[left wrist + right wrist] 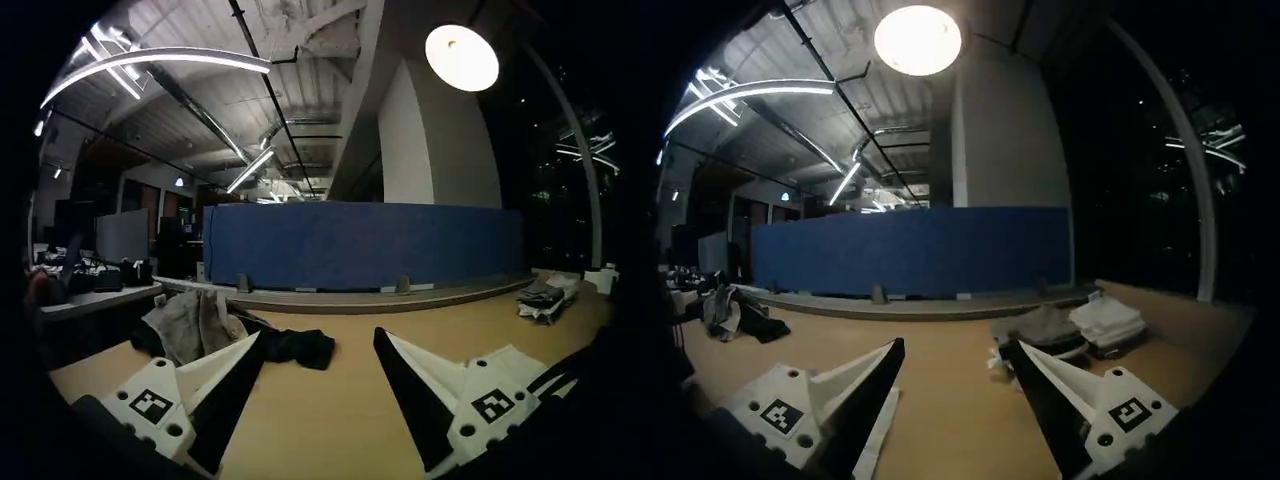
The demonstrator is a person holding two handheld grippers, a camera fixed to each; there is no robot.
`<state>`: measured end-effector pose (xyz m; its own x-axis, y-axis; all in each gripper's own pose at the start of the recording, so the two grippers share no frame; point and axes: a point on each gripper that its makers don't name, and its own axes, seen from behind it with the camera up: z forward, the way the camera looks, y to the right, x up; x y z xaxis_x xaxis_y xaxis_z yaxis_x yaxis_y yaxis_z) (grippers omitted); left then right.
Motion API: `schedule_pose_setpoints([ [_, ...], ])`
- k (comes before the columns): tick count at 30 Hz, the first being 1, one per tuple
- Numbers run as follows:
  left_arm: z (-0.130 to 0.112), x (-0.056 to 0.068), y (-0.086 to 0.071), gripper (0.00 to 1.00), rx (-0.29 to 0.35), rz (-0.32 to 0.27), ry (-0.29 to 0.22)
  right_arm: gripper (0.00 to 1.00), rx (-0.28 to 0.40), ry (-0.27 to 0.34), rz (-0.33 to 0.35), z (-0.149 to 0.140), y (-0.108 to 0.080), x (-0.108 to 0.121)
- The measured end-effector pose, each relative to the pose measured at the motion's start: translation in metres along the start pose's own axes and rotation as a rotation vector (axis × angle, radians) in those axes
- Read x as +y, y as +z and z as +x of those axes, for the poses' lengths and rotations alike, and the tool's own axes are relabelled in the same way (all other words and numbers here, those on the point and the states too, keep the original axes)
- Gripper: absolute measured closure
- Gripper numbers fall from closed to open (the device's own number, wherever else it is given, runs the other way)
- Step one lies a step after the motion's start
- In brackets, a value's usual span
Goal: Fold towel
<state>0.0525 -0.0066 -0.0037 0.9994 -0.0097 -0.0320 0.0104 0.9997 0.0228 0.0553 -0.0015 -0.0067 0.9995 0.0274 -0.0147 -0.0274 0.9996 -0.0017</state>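
Hard to make out: the room is dim, and the cluttered desks (pixel 96 282) at the far left of the left gripper view are just dark shapes to me.
Cut off: the lower body of each hand-held gripper runs out of the round picture, so I see only the fingers and their square markers.
Partly hidden: a flat white piece (pixel 882 420) lies on the surface (pixel 352 400) under one finger of the right hand-held gripper (pixel 954 342). It could be cloth or paper, I cannot tell which.
Small bits: a few white scraps (pixel 996 362) sit just beside that gripper's other finger, too small to name.
Left hand-held gripper (pixel 317 333): fingers spread wide, low over the wooden surface, gripping nothing.
Right hand-held gripper: also spread wide, gripping nothing, its fingertips pointing toward the folded goods.
Crumpled grey towel (pixel 192 324): heaped in loose folds and bunched upward, not flat. It lies just beyond one fingertip in the left gripper view, and far off at the left edge of the right gripper view.
Dark cloth (pixel 300 348): tangled against the towel and spilling out beside it. Its edges melt into shadow, so its shape is unclear to me.
Folded grey towel (pixel 1040 326): flattened neatly, close ahead of the right gripper's fingers.
Folded white stack (pixel 1110 320): several layers squared up, touching the folded grey towel on its far side.
Backdrop: a blue partition (pixel 360 244) runs along the far edge of the surface, with a round lamp (pixel 918 40) glaring overhead.
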Motion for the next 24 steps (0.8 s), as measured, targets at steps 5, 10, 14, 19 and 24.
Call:
schedule_pose_setpoints([
  [5, 0.038, 0.004, 0.000, 0.04, -0.016, -0.005, 0.002, 0.00, -0.022, -0.065, 0.004, 0.042, -0.005, -0.006],
  [10, 0.091, 0.008, -0.001, 0.04, -0.021, -0.015, -0.032, 0.00, -0.021, -0.043, 0.032, 0.095, -0.010, -0.016],
  [14, 0.126, 0.011, -0.003, 0.04, -0.032, -0.014, -0.042, 0.00, -0.020, 0.011, 0.043, 0.133, -0.012, -0.016],
  [19, 0.148, 0.020, -0.007, 0.04, -0.043, -0.035, -0.018, 0.00, -0.004, 0.003, 0.053, 0.167, -0.016, -0.015],
  [24, 0.150, 0.028, -0.009, 0.04, -0.057, -0.054, -0.002, 0.00, 0.001, -0.025, 0.065, 0.176, -0.021, -0.015],
])
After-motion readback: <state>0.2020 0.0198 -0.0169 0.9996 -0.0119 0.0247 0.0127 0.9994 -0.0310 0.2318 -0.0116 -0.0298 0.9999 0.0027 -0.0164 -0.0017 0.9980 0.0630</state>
